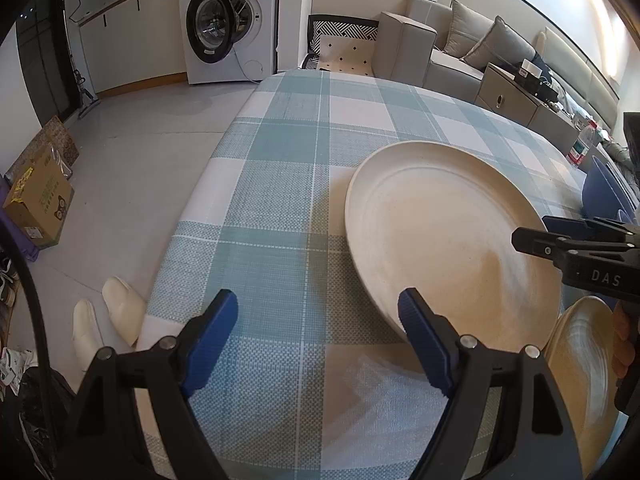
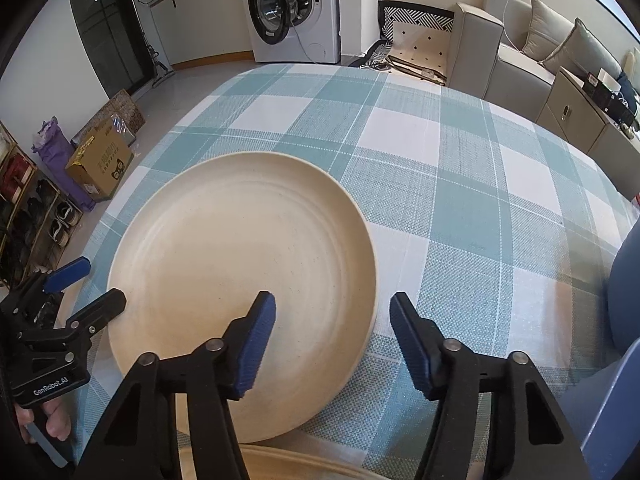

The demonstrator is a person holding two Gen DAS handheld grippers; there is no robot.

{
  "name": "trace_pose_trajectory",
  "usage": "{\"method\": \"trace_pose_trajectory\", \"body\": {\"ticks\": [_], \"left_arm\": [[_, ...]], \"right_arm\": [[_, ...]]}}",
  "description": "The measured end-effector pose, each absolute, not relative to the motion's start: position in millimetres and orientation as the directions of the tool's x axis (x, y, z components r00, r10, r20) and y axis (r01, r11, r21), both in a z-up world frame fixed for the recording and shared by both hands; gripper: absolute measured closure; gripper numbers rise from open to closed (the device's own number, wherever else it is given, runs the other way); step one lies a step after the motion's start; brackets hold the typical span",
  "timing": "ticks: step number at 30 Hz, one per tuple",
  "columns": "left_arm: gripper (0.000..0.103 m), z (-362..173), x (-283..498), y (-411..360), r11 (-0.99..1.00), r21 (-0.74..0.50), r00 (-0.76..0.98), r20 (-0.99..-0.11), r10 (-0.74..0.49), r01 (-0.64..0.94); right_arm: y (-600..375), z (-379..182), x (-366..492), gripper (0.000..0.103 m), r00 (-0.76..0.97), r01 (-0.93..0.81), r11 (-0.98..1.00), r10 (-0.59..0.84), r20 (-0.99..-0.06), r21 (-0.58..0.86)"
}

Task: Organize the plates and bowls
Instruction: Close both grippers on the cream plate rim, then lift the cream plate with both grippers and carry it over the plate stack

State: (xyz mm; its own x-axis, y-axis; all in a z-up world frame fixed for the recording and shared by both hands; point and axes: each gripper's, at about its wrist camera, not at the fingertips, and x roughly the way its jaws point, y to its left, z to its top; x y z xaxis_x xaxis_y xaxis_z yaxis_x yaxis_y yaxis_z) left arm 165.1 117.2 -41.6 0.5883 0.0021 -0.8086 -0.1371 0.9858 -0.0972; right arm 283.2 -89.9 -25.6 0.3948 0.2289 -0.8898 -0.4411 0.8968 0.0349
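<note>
Straddling the near right rim of the large cream plate (image 2: 240, 280), my right gripper (image 2: 332, 340) had one blue pad (image 2: 256, 344) over the plate's inner face and the other pad (image 2: 412, 344) outside the rim, above the checked tablecloth (image 2: 440, 184). Neither pad pressed on the rim; the jaws stood partly spread, with a gap showing on both sides of the plate's edge. The gripper pointed steeply down at the table.

The plate lay flat on the cloth, toward the table's left side. A second cream plate (image 1: 584, 364) lay just beside it on the near side, its rim at the bottom of the right wrist view. A blue bowl (image 1: 600, 192) stood on the far right, well apart from the left gripper.

My left gripper (image 1: 316, 332) hung spread wide over bare cloth, nothing between its pads. Its right pad (image 1: 420, 340) was just beside the large plate's near left rim; I could not tell whether it touched. Its left pad (image 1: 212, 340) sat over the cloth near the table edge. It too angled downward.

From the right wrist view, the left gripper's body showed at the lower left, a person's fingers (image 2: 52, 424) wrapped on its handle. From the left wrist view, the right gripper's fingertips reached in over the plate's right edge.
</note>
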Motion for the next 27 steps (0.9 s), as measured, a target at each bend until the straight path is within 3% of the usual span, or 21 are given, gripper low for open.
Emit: {"method": "trace_pose_trajectory", "body": {"ticks": [4, 12, 15, 27], "left_arm": [[0.026, -41, 164, 116, 0.987, -0.104, 0.593, -0.805, -0.009, -0.126], [0.069, -38, 162, 104, 0.988, -0.141, 0.605, -0.792, -0.079, -0.056], [0.077, -37, 162, 97, 0.991, -0.134, 0.605, -0.791, -0.089, -0.030], [0.078, -38, 162, 91, 0.994, -0.108, 0.609, -0.790, -0.068, -0.028]], "right_arm": [[-90, -31, 284, 0.056, 0.385, -0.443, 0.896, 0.222, -0.896, 0.032], [-92, -29, 283, 0.072, 0.394, -0.443, 0.896, 0.215, -0.894, 0.020], [-93, -29, 282, 0.074, 0.396, -0.445, 0.895, 0.221, -0.892, 0.024], [-93, -23, 277, 0.075, 0.421, -0.446, 0.895, 0.231, -0.877, 0.021]]}}
